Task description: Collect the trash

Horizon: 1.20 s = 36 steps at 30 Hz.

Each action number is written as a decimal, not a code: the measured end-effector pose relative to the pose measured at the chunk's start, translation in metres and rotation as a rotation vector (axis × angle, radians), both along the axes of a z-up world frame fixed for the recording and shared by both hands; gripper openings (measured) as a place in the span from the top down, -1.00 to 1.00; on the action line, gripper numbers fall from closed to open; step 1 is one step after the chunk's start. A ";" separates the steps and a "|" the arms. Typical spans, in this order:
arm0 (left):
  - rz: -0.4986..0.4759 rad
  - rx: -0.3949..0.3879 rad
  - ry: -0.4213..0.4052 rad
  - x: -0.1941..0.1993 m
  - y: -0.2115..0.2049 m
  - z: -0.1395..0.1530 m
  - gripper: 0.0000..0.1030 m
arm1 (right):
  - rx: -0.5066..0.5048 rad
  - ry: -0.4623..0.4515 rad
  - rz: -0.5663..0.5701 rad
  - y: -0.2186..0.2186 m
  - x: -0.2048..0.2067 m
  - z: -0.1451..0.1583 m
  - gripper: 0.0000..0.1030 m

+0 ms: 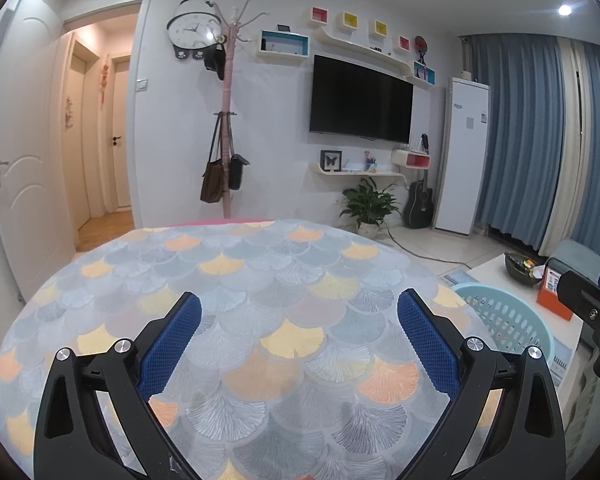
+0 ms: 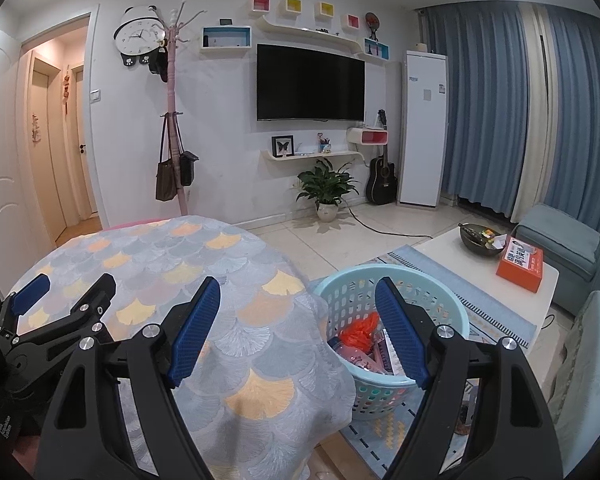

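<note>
Blue-padded left tongs (image 1: 299,310) are held spread and empty over the patterned table (image 1: 260,280); right tongs (image 2: 298,298), likewise spread, are poised above the pale basket (image 2: 452,304), where orange trash (image 2: 360,332) is piled.

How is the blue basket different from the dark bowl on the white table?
The basket is pale blue with holes all over its sides; the bowl is dark and solid. The basket looks far bigger than the bowl. The basket stands on the floor rug beside the round table, while the bowl sits up on the white table next to an orange box. Both are round, open on top and hold things.
</note>
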<state>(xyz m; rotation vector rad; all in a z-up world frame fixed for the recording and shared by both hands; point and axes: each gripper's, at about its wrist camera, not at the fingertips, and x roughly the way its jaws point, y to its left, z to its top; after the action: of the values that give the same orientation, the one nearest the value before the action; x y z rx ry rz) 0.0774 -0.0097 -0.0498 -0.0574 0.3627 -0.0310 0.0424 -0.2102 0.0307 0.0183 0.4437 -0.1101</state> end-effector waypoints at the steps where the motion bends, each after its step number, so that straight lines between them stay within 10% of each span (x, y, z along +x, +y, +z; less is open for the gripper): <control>1: 0.000 -0.001 0.000 0.001 0.002 0.000 -0.86 | 0.000 0.001 0.001 0.000 0.000 0.000 -0.47; 36: 0.006 0.003 0.003 0.000 -0.001 -0.001 -0.85 | 0.007 0.015 0.011 -0.003 0.003 -0.006 -0.47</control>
<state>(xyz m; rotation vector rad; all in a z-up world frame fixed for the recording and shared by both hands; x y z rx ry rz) 0.0778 -0.0108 -0.0510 -0.0559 0.3655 -0.0246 0.0454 -0.2137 0.0242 0.0219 0.4589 -0.0981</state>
